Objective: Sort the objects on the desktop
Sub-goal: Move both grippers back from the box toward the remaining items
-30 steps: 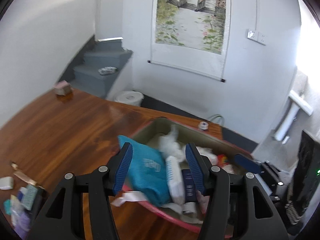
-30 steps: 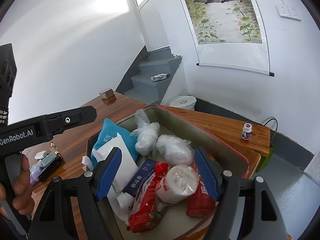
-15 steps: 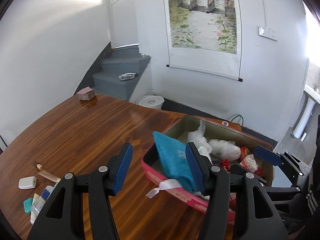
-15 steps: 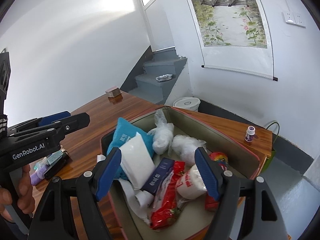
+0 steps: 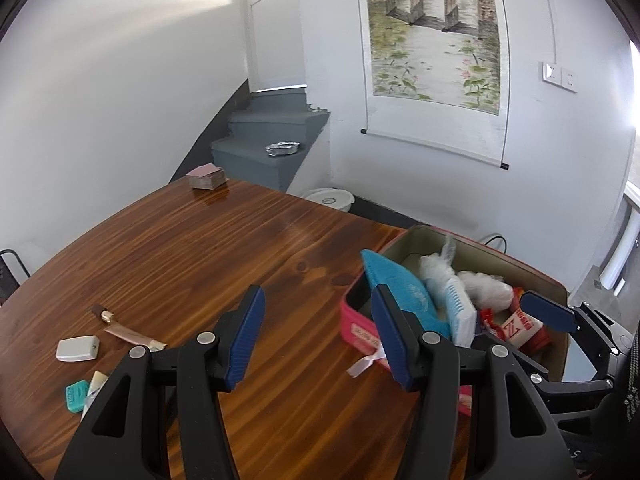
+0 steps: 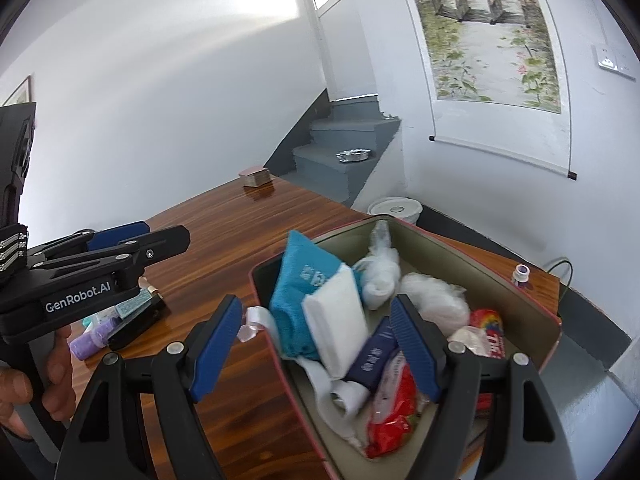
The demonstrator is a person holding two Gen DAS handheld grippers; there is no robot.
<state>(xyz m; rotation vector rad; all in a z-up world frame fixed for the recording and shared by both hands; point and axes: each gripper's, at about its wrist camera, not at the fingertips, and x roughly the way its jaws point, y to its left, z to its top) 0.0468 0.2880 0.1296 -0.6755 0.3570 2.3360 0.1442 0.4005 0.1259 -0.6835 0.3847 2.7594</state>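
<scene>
A red box with an olive lining sits on the wooden table. It holds a blue pack, a white tissue pack, white plastic bags, a dark blue box and red snack packs. My left gripper is open and empty above the table, left of the box. My right gripper is open and empty above the box's near left part. Small items lie at the table's left: a white case, a tube, a teal pack.
A pink card stack lies at the table's far edge. A small bottle stands on the table behind the box. A purple item and a black item lie under the left gripper. Grey stairs and a white bucket are beyond.
My left gripper has swung left, away from above the box and over the bare table. My right gripper has shifted left slightly and the box sits more to its right.
</scene>
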